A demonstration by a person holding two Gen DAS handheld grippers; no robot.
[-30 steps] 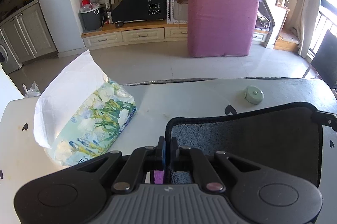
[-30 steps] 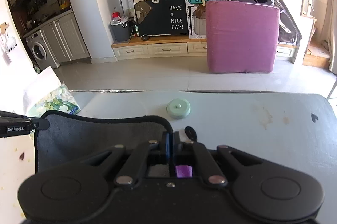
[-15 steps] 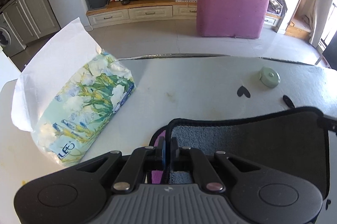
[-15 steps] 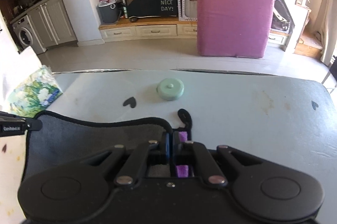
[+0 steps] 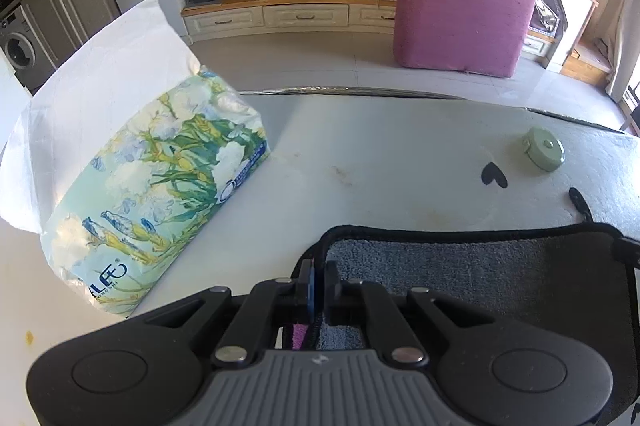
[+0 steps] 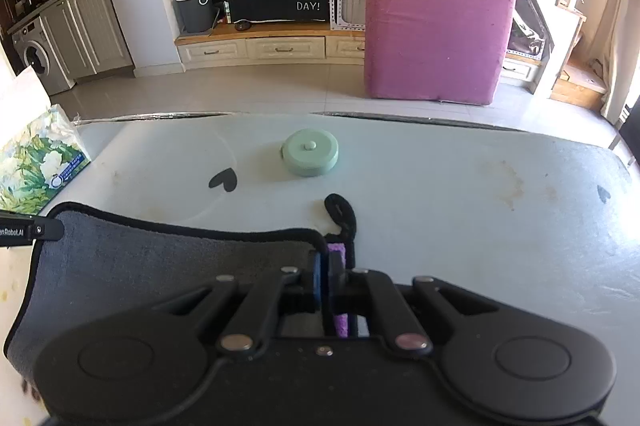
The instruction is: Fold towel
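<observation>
A dark grey towel (image 5: 472,274) with black edging and a purple underside is stretched between my two grippers over the white table (image 5: 380,154). My left gripper (image 5: 318,278) is shut on the towel's left corner. My right gripper (image 6: 329,274) is shut on the towel's (image 6: 168,258) right corner, where its black hanging loop (image 6: 340,212) rests on the table. The held edge hangs low, close to the tabletop. The rest of the towel is hidden below the gripper bodies.
A flowered tissue pack (image 5: 160,194) with a white sheet sticking out stands at the left; it also shows in the right wrist view (image 6: 36,162). A round mint-green tape measure (image 6: 310,158) lies ahead. Black heart marks (image 6: 224,181) dot the table. A pink cushion (image 6: 436,34) stands beyond the far edge.
Both grippers, still shut on the towel, have tilted downward and carried its edge forward and lower toward the table. The tissue pack and tape measure appear closer.
</observation>
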